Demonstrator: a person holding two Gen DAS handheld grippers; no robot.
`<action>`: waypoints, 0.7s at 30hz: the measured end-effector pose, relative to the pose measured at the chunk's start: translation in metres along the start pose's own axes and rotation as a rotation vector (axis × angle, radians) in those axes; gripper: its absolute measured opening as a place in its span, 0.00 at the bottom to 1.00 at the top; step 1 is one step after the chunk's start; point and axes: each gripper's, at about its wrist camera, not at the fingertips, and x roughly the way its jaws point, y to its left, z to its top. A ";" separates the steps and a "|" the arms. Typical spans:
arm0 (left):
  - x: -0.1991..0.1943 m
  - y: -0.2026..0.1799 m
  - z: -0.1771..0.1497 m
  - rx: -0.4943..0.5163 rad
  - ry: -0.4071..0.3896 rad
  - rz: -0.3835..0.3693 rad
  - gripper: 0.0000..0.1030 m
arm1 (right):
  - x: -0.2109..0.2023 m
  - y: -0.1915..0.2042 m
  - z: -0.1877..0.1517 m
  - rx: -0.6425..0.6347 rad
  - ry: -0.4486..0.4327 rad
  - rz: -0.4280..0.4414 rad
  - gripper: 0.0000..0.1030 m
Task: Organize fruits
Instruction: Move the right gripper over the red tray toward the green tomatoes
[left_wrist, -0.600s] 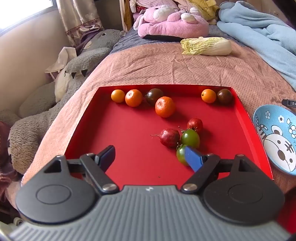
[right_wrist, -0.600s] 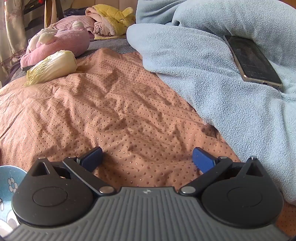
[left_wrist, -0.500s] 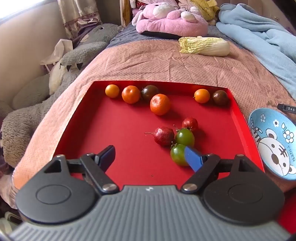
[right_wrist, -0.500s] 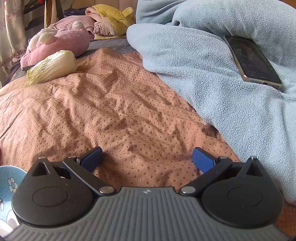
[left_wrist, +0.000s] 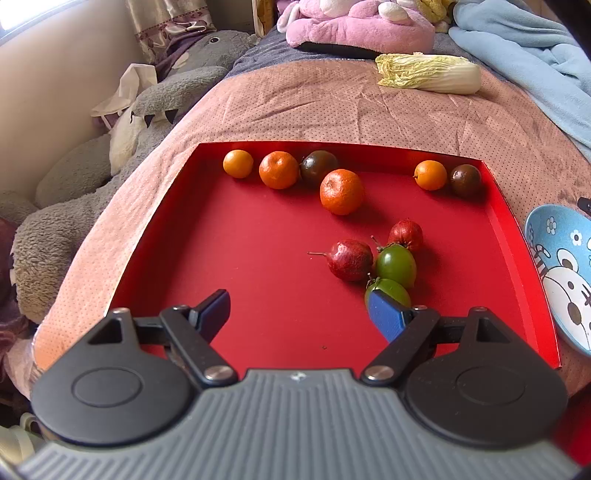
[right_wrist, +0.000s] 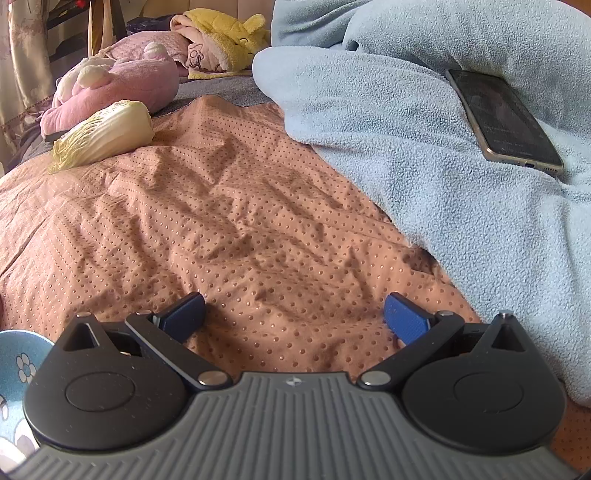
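Red tray (left_wrist: 258, 258) on dotted bedspread (left_wrist: 332, 107)

Take the red tray (left_wrist: 229, 236) as your landmark. Along its far wall, from the left, you have a small orange fruit (left_wrist: 238, 163), a mandarin (left_wrist: 278, 170) and a dark tomato (left_wrist: 318, 167) touching it. A larger mandarin (left_wrist: 341, 191) sits just in front of that dark one. In the far right corner, another small orange fruit (left_wrist: 430, 175) touches a second dark tomato (left_wrist: 465, 180). Right of the tray's centre, two red stemmed fruits (left_wrist: 350, 259) (left_wrist: 405, 234) and two green tomatoes (left_wrist: 396, 261) (left_wrist: 389, 288) cluster together.
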 end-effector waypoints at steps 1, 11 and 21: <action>0.000 0.000 -0.001 0.000 -0.001 0.002 0.81 | -0.002 -0.001 0.001 0.004 0.011 0.005 1.00; -0.007 0.001 -0.006 0.003 -0.027 -0.012 0.81 | -0.116 0.047 0.006 -0.085 -0.089 0.139 1.00; -0.009 0.012 -0.011 0.011 -0.048 -0.036 0.80 | -0.203 0.193 -0.022 -0.386 -0.052 0.560 0.79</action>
